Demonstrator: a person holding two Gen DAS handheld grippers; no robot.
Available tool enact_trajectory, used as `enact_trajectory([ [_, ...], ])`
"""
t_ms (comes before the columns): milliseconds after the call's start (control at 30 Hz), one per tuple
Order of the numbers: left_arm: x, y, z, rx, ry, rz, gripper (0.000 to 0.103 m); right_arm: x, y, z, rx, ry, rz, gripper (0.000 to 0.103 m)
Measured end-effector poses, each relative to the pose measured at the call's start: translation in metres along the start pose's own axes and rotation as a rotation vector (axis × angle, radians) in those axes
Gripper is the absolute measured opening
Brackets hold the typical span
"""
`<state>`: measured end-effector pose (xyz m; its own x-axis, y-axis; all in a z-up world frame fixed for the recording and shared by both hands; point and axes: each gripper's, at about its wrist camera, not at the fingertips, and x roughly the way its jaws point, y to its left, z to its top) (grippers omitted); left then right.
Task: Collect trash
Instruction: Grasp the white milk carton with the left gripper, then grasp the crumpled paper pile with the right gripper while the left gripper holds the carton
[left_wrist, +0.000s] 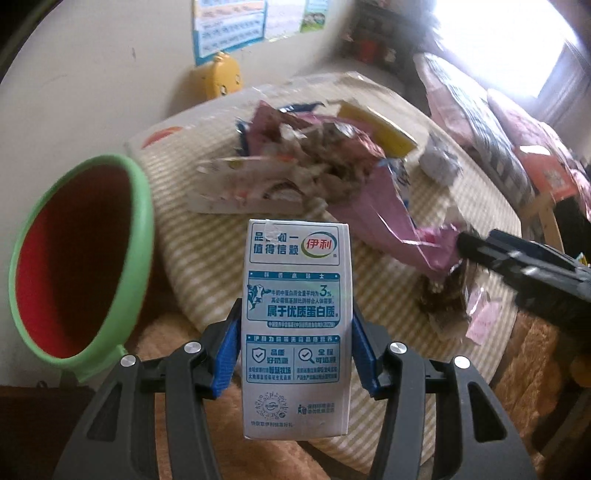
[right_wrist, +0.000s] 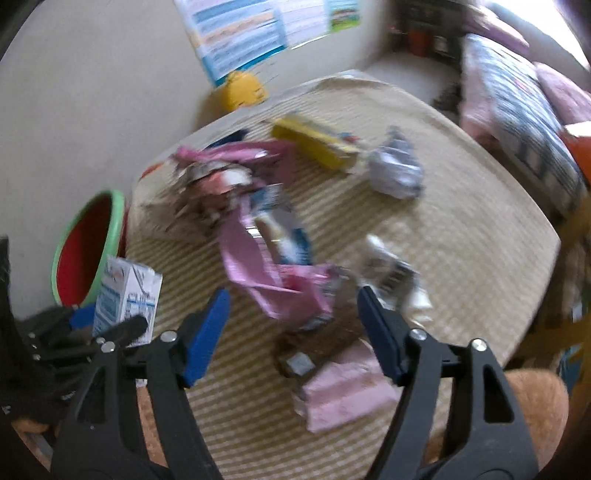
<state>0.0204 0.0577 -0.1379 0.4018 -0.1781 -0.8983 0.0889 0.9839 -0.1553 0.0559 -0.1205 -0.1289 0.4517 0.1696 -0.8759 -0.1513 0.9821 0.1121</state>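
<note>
My left gripper (left_wrist: 295, 314) is shut on a white and blue milk carton (left_wrist: 295, 280), held upright with its blue pads pressed on both sides. A bin with a green rim and red inside (left_wrist: 144, 221) tips toward me just left of the carton. In the right wrist view the carton (right_wrist: 125, 299) shows at the left beside the bin (right_wrist: 118, 206). My right gripper (right_wrist: 295, 321) stands open over a crumpled pink wrapper (right_wrist: 266, 280); the pads do not touch it. In the left wrist view the right gripper (left_wrist: 465, 240) reaches in at the pink wrapper's end (left_wrist: 436, 251).
A table with a striped cloth (right_wrist: 461, 240) holds a heap of torn wrappers (left_wrist: 314, 166), a yellow box (right_wrist: 314, 144), a grey crumpled bag (right_wrist: 395, 170) and a flat pink packet (right_wrist: 343, 387). A yellow toy (left_wrist: 221, 77) stands by the wall. Bedding (right_wrist: 524, 122) lies to the right.
</note>
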Motion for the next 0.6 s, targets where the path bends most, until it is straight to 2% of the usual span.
enact_trajectory([
  [133, -0.005, 0.010, 0.001, -0.034, -0.022, -0.002, 0.050, 0.027, 0.024, 0.004, -0.128, 0.042, -0.069, 0.070],
  [200, -0.006, 0.012, 0.000, -0.046, -0.023, -0.002, 0.050, 0.035, 0.027, 0.004, -0.145, 0.060, -0.089, 0.070],
  [333, -0.010, 0.018, -0.002, -0.073, -0.034, 0.004, 0.050, 0.025, 0.021, 0.014, -0.078, 0.020, -0.025, 0.070],
  [467, -0.011, 0.025, -0.002, -0.105, -0.037, 0.005, 0.050, 0.016, 0.017, 0.040, -0.049, -0.021, 0.013, 0.070],
  [600, -0.012, 0.025, -0.002, -0.107, -0.042, 0.004, 0.050, 0.020, 0.022, 0.068, -0.026, -0.022, 0.079, 0.070],
])
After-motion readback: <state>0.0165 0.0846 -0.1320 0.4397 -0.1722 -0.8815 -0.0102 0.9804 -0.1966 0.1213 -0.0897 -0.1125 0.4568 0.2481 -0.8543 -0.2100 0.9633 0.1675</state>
